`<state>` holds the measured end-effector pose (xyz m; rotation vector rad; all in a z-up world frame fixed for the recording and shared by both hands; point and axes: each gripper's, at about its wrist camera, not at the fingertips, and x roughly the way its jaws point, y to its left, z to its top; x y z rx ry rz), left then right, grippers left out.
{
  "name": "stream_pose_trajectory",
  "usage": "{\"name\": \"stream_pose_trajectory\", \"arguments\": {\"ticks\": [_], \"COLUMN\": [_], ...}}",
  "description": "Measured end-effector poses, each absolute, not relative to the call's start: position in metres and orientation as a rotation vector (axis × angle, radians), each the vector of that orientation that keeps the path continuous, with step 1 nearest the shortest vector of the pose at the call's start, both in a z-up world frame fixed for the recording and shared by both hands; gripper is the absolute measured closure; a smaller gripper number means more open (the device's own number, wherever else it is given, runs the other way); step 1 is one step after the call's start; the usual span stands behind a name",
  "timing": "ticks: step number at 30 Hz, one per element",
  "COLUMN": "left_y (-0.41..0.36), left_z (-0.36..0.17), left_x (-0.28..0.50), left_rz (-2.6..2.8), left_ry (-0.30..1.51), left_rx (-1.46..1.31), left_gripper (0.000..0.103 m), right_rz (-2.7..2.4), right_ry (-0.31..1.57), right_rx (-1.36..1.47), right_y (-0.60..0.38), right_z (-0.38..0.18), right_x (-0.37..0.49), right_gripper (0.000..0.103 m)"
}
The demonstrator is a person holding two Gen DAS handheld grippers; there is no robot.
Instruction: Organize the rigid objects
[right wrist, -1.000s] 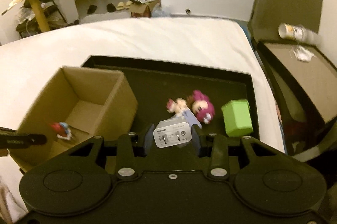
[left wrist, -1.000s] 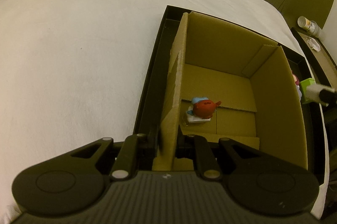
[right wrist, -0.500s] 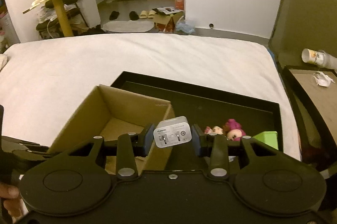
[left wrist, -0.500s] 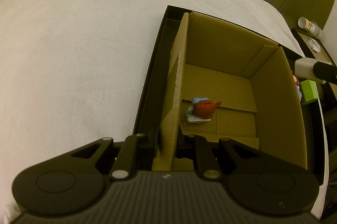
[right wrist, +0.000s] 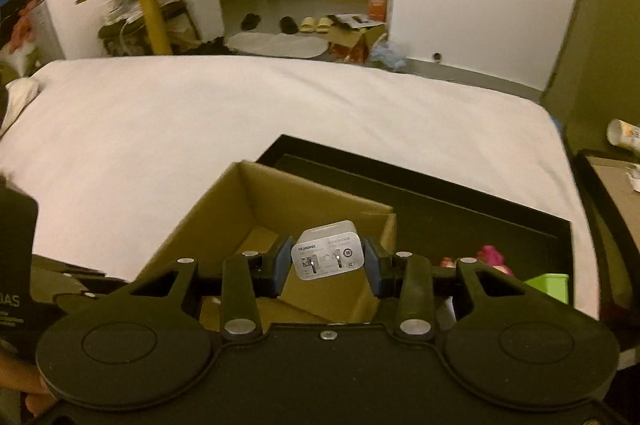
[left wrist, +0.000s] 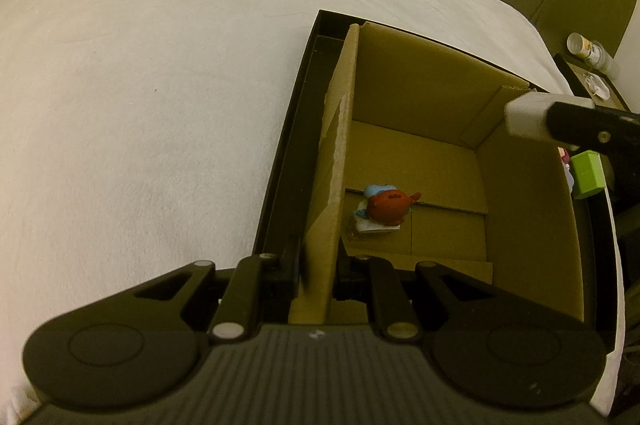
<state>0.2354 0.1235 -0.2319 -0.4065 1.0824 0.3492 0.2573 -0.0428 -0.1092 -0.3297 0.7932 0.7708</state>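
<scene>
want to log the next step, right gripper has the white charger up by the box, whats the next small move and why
Probably ease the right gripper further over the cardboard box and lower it. The white charger sits at the box's rim, and the left gripper steadies a wall.

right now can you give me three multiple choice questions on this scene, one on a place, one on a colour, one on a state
1. Where does the red toy figure lie?
A. on the white bed sheet
B. on the floor of the cardboard box
C. on the black tray beside the green block

2. What colour is the block beyond the box's far wall?
A. green
B. blue
C. orange

3. What is the right claw doing?
A. standing open and empty
B. shut on a pink toy
C. shut on the white charger

Answers:
1 B, it sits inside on the box floor.
2 A, it is bright green in both views.
3 C, the blue pads press the charger's sides.
</scene>
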Motion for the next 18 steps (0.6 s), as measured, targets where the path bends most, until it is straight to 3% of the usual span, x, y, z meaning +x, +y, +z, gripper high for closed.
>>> {"name": "stream_pose_trajectory", "arguments": {"ticks": [18], "left_y": [0.126], "left_z": [-0.232], "left_x": [0.233], "left_rz": [0.350], "left_ry": [1.082], "left_rx": [-0.418], "left_gripper": [0.090], "right_rz": [0.834], "right_ry": [0.905], "right_rx": [-0.310], "right_y": [-0.009], "right_z": [-0.140], "right_x": [0.259], "right_gripper": [0.065]}}
